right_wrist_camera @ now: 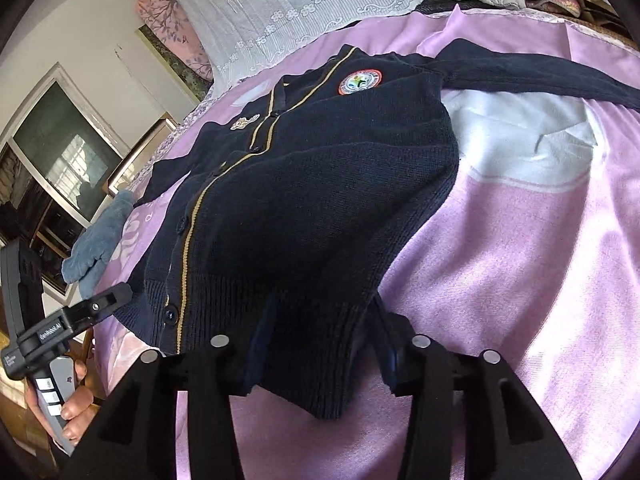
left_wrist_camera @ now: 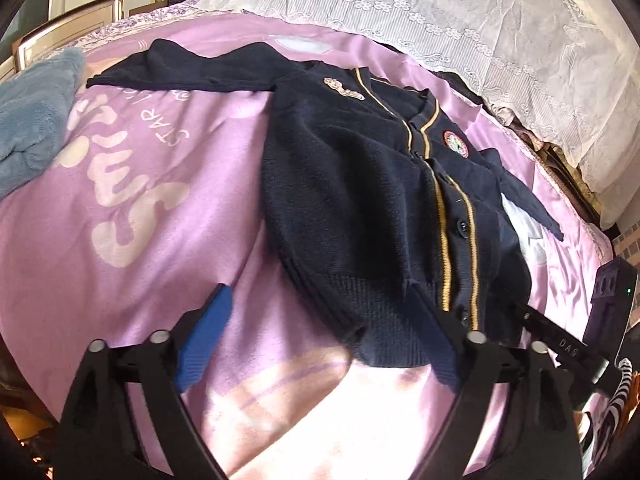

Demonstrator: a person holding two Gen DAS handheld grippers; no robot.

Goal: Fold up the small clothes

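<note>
We've got the navy cardigan (left_wrist_camera: 372,200) lying face-up, buttoned, sleeves spread, on the pink blanket (left_wrist_camera: 140,220) on the bed. Both grippers sit low at the ribbed hem (right_wrist_camera: 320,320). Left gripper (left_wrist_camera: 320,332) has jaws wide, straddling the hem's left corner; right gripper (right_wrist_camera: 320,344) is wide too, with the hem draped between. Best bet: pinch both corners evenly through both layers, then lift together so it doesn't skew.

Navy buttoned cardigan (left_wrist_camera: 360,184), gold trim, flat, sleeves outspread
</note>
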